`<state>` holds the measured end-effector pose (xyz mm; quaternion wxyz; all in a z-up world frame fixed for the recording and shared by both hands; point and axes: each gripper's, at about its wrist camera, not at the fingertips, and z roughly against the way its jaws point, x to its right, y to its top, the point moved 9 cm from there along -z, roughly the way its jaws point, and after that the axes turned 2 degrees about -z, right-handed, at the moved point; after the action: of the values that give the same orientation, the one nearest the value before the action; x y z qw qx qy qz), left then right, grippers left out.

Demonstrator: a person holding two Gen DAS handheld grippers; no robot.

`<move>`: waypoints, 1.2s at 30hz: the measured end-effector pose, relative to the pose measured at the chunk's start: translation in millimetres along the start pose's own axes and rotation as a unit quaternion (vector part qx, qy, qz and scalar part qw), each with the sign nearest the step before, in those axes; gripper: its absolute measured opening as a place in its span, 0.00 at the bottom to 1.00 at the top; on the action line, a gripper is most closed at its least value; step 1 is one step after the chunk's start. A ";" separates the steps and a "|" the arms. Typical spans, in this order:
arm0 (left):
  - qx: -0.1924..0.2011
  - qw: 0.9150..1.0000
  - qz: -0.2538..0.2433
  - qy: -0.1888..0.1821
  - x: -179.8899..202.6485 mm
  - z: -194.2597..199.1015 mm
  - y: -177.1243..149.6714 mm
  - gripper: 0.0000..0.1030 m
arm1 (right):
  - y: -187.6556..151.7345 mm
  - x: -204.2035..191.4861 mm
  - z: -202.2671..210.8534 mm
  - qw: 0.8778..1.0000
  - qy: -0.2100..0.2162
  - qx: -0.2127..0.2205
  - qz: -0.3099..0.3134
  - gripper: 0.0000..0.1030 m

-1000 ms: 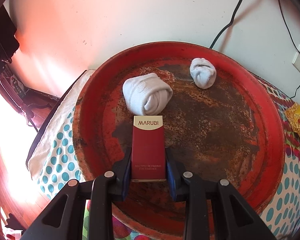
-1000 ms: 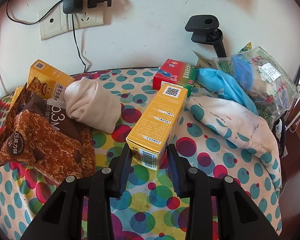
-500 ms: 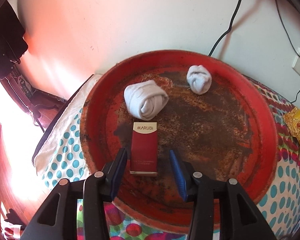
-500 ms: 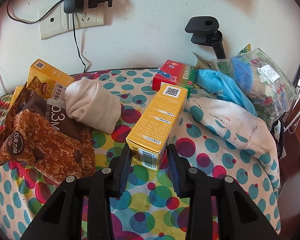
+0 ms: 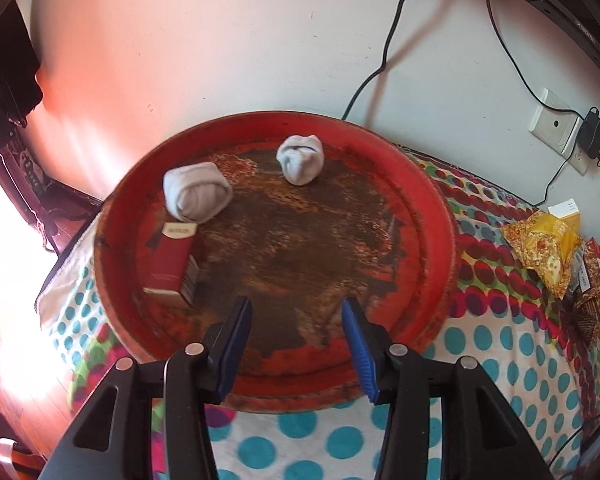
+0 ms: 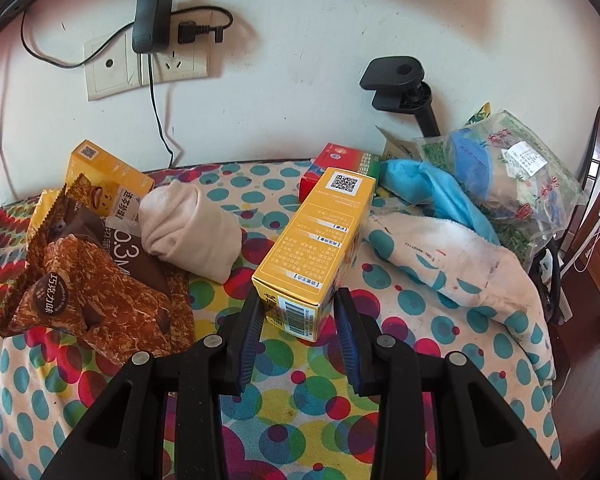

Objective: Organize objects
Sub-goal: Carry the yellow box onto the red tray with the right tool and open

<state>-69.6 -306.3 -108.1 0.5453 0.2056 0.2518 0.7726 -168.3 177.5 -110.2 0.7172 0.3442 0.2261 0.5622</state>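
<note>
Left hand-held gripper [image 5: 296, 344] spread, empty, above red tray [image 5: 428, 200] near edge; red box [image 5: 171, 261] at tray's left rim. Right hand-held gripper [image 6: 298, 334] spread, flanking yellow box [image 6: 320, 240].

One tray [image 5: 440, 216] holds two white socks [image 5: 198, 191] [image 5: 300, 159] and one red box [image 5: 172, 258]; elsewhere lie two yellow boxes [image 6: 316, 248] [image 6: 108, 180], one beige sock [image 6: 190, 232], one red-green box [image 6: 340, 160]

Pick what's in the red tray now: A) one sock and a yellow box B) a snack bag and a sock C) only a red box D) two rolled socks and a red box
D: the tray holds two socks and the red box; the open left gripper holds nothing.
</note>
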 end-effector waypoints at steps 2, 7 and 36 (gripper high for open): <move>-0.005 1.000 0.011 -0.009 8.4 -2.5 -5.1 0.46 | -0.4 3.6 3.6 1.000 -0.001 0.007 -0.002 0.32; 0.003 1.000 -0.008 -0.019 20.2 -3.3 -11.9 0.46 | -1.9 11.6 8.7 1.000 0.000 0.018 -0.004 0.32; 0.012 0.997 0.072 -0.024 -43.3 -10.7 -1.0 0.46 | -28.1 -188.6 169.1 0.956 0.222 0.013 0.194 0.32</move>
<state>-61.3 -348.8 -119.0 0.4914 0.2480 0.2323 0.8019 -79.8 -48.2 -31.3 0.5216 0.2578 0.3157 0.7495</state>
